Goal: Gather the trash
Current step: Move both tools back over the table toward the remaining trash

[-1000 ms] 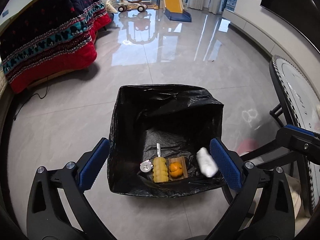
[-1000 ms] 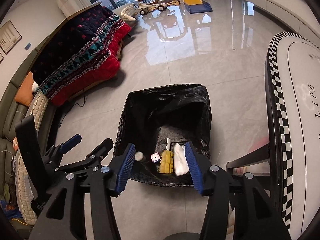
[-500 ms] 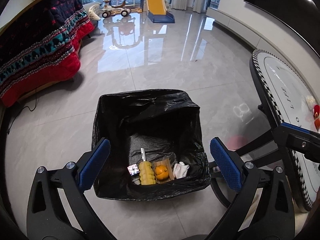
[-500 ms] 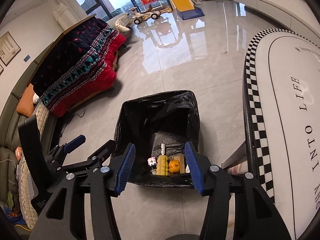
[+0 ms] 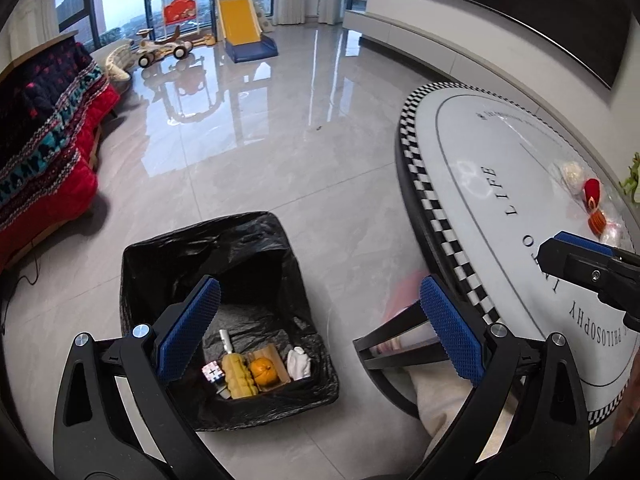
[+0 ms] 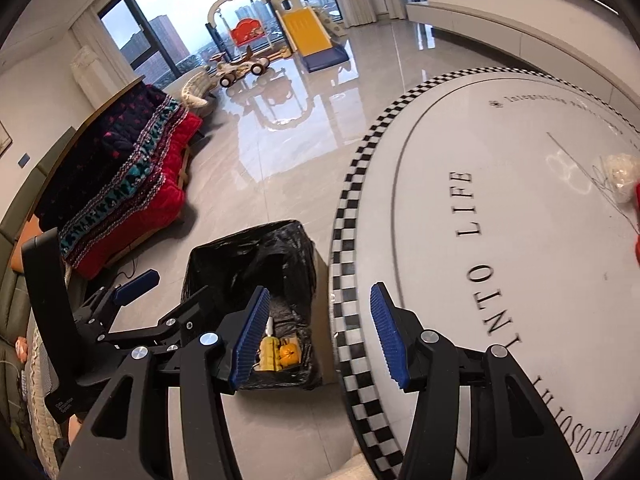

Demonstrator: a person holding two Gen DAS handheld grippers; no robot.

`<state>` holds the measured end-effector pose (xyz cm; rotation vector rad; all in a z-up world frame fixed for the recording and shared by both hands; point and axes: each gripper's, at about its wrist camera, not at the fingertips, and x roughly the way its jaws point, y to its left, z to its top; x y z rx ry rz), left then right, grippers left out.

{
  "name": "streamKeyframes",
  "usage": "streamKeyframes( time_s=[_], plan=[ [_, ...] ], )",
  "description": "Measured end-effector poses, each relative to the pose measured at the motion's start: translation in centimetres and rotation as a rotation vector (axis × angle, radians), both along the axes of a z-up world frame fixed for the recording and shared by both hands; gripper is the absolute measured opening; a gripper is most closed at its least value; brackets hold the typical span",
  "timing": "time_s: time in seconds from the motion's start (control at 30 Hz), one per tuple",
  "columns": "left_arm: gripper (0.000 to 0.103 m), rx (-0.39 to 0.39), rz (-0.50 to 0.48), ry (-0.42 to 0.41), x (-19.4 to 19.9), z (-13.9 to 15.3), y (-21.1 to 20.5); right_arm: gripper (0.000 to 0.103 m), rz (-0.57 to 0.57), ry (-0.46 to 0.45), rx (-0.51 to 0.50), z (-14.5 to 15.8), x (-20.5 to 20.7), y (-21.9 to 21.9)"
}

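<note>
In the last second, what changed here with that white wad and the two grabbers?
The white wad, in mid-air a second ago, now lies in the black bin bag beside the orange. Both open, empty grippers, left and right, swung from the bin toward the round table. The other trash stayed put.

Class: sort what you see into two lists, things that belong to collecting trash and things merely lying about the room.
Belongs: lined bin, orange and crumpled tissue inside it; bagged scraps on the table.

Lying about: slide, ride-on toy, blanket.
</note>
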<state>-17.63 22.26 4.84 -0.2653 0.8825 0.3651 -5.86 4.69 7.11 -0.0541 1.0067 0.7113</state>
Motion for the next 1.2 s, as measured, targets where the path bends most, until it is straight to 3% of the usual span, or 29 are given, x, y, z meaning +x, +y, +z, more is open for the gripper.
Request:
streamKeyframes(
  time_s=[0.43,0.83,1.2],
  plan=[
    [0.097,0.013,-0.240,0.003,8.6,1.6,-10.0,0.056,-0.186,-0.012,0.028,0.7,4.7,-10.1],
    [0.097,0.005,-0.462,0.040,15.8,0.4,-21.2,0.056,-0.440,0.014,0.006,-1.1,9.5,-23.8],
    [0.097,0.004,-0.576,0.052,20.1,-0.4,-26.7,0.056,-0.553,0.062,-0.008,-3.6,13.2,-29.7]
  ],
)
